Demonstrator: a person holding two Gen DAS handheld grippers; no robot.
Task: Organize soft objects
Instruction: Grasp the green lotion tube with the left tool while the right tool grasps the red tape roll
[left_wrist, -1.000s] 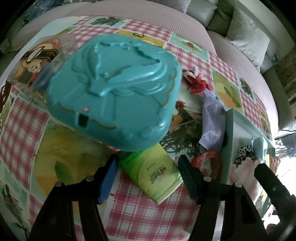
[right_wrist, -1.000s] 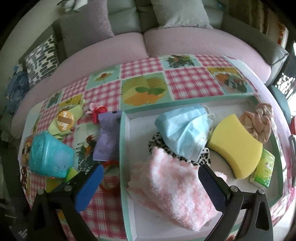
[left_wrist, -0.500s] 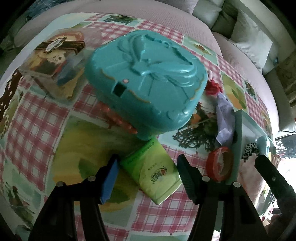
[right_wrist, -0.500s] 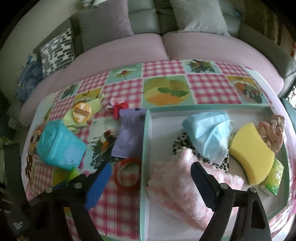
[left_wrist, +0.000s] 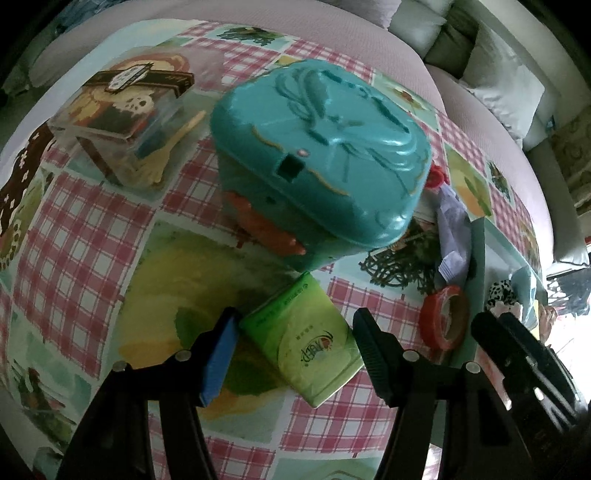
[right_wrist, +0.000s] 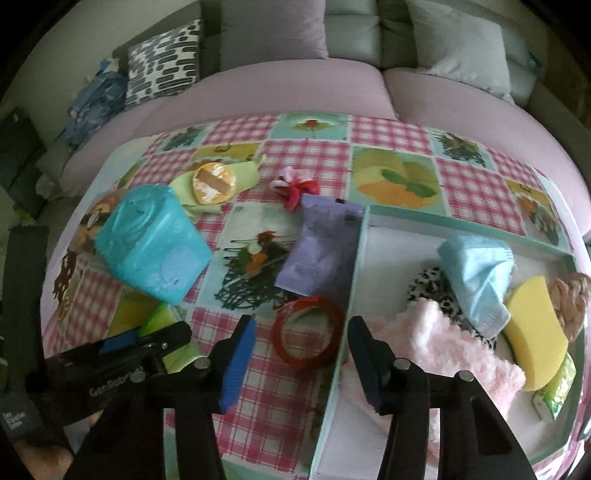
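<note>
Item: green tissue pack (left_wrist: 306, 341), soft film-wrapped packet, lying flat on the checked tablecloth (left_wrist: 85, 236) just below the teal plastic case (left_wrist: 321, 147).

Handling, as we judge it: light, squashy, slick wrapper; it should yield under pressure, so we would pinch across its short width near the middle, not at a corner.

Left gripper (left_wrist: 295, 345): jaws spread, straddling the pack. The blue pad sits at its left edge, the dark finger at its right; we cannot tell whether either presses yet.

Right gripper (right_wrist: 301, 350): jaws closing, with the red tape ring (right_wrist: 306, 332) lying between and just ahead of them; the pads do not touch it.

Destination, we assume: the pale green tray (right_wrist: 356, 258), to the right, which holds a pink fluffy cloth (right_wrist: 443, 350), blue face mask (right_wrist: 476, 273), yellow sponge (right_wrist: 535, 332), a spotted fabric piece, and a second green pack (right_wrist: 557, 391).

Also on the cloth: purple sachet (right_wrist: 317, 254), red hair clip (right_wrist: 295, 190), clear snack box (left_wrist: 125, 118).
</note>
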